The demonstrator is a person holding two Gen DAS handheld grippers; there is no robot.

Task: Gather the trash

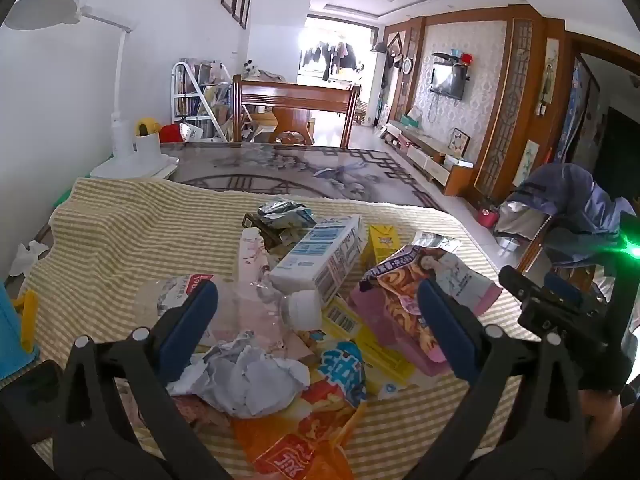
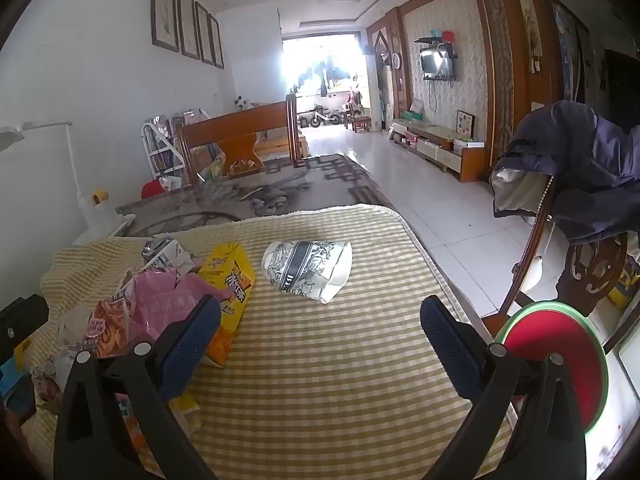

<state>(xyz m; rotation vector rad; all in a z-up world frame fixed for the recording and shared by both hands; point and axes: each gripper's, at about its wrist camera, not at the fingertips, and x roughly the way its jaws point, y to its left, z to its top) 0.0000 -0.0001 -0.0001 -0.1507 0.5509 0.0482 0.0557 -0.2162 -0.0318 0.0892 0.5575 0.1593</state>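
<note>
A heap of trash lies on a yellow striped cloth (image 1: 132, 224). In the left wrist view it holds a white and blue carton (image 1: 320, 258), a pink snack bag (image 1: 404, 300), crumpled grey paper (image 1: 248, 380), an orange wrapper (image 1: 316, 416) and a clear plastic bottle (image 1: 256, 304). My left gripper (image 1: 318, 312) hangs open above the heap, nothing between its fingers. The right wrist view shows a crushed patterned paper cup (image 2: 310, 270) alone on the cloth (image 2: 320, 380), a yellow snack bag (image 2: 230, 280) and the pink bag (image 2: 160, 308) to its left. My right gripper (image 2: 320, 320) is open just short of the cup.
A white desk lamp (image 1: 120, 136) and a white tissue (image 1: 28, 256) sit at the left. At the right stands a wooden chair draped with a dark jacket (image 2: 580, 168), beside a round red and green stool (image 2: 560, 364). Beyond the cloth the table (image 1: 280, 168) carries a patterned top.
</note>
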